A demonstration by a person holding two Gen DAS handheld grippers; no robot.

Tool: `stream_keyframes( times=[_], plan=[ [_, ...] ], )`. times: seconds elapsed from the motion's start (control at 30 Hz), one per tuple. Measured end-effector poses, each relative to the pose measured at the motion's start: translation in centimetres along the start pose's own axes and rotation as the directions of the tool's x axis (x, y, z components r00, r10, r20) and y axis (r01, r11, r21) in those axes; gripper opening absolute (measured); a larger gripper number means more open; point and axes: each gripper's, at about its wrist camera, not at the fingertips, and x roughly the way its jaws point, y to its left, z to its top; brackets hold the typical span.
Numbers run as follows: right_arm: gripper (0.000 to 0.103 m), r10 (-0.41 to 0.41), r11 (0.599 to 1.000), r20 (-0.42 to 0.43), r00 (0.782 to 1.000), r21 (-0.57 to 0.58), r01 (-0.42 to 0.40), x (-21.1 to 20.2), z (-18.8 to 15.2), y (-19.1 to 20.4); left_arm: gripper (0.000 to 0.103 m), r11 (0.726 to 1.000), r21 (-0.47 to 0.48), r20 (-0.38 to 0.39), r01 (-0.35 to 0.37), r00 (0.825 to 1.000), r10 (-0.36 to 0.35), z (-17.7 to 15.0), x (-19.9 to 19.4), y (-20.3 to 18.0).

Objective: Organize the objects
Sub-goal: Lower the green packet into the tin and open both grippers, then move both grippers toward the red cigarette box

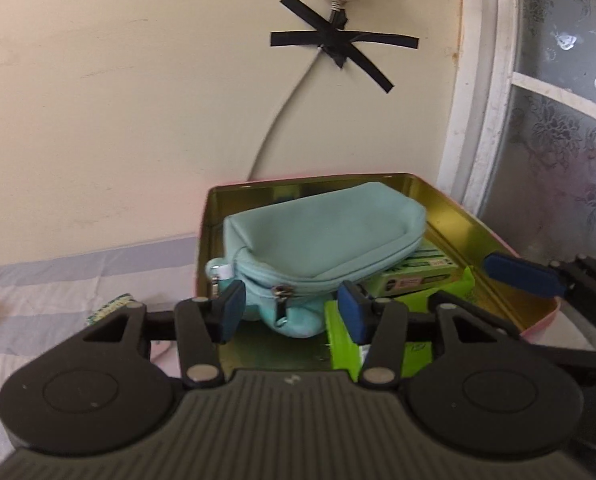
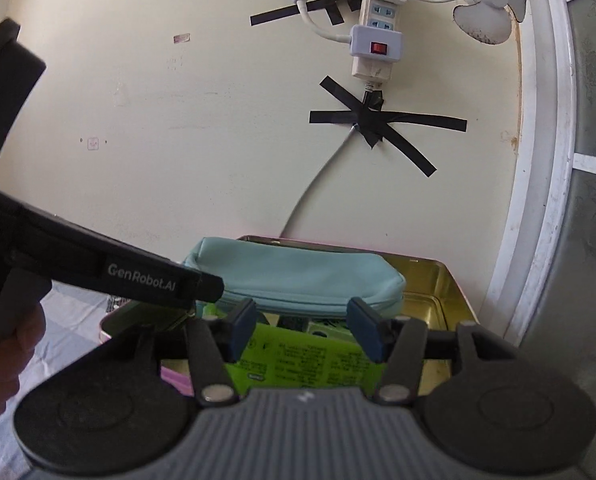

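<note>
Tin [image 1: 450, 204], one, gold inside with a pink outer edge, sits open on a striped cloth [image 1: 58, 280] against a cream wall. One pale blue zip pouch [image 1: 322, 232] lies across the tin, from about 9 o'clock to 3 o'clock, on top of the other contents. Under its 4 o'clock end is one green box [image 1: 418, 276]. Toward 6 o'clock lies one bright lime packet [image 2: 310, 356] with small print.

Two grippers are in view. The left gripper [image 1: 294, 312] hangs at the tin's near edge, jaws partly apart; the pouch's zip end shows between its blue pads, which do not press on it. The right gripper [image 2: 304, 330] hangs over the lime packet, jaws also partly apart and holding nothing. A hand [image 2: 2, 360] grips a handle at 9 o'clock in the right wrist view.

On the wall hang one power strip [image 2: 378, 20], one small white fan [image 2: 490, 4] and black tape [image 2: 378, 124] crossed over a cable. One patterned window [image 1: 558, 132] is at 3 o'clock.
</note>
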Motion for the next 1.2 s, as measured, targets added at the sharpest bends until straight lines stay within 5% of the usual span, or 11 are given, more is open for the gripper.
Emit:
stream_keyframes(
  times=[0.4, 1.2],
  plan=[
    [0.054, 0.125, 0.989, 0.003, 0.992, 0.079, -0.125, -0.7, 0.8, 3.1, 0.054, 0.982, -0.063, 0.022, -0.175, 0.984, 0.177, -3.1, -4.1, 5.3],
    [0.056, 0.296, 0.954, -0.054, 0.954, -0.022, -0.298, 1.1, 1.8, 15.3, 0.059, 0.928, -0.225, -0.030, -0.299, 0.954, 0.300, -7.4, -7.5, 15.7]
  ],
)
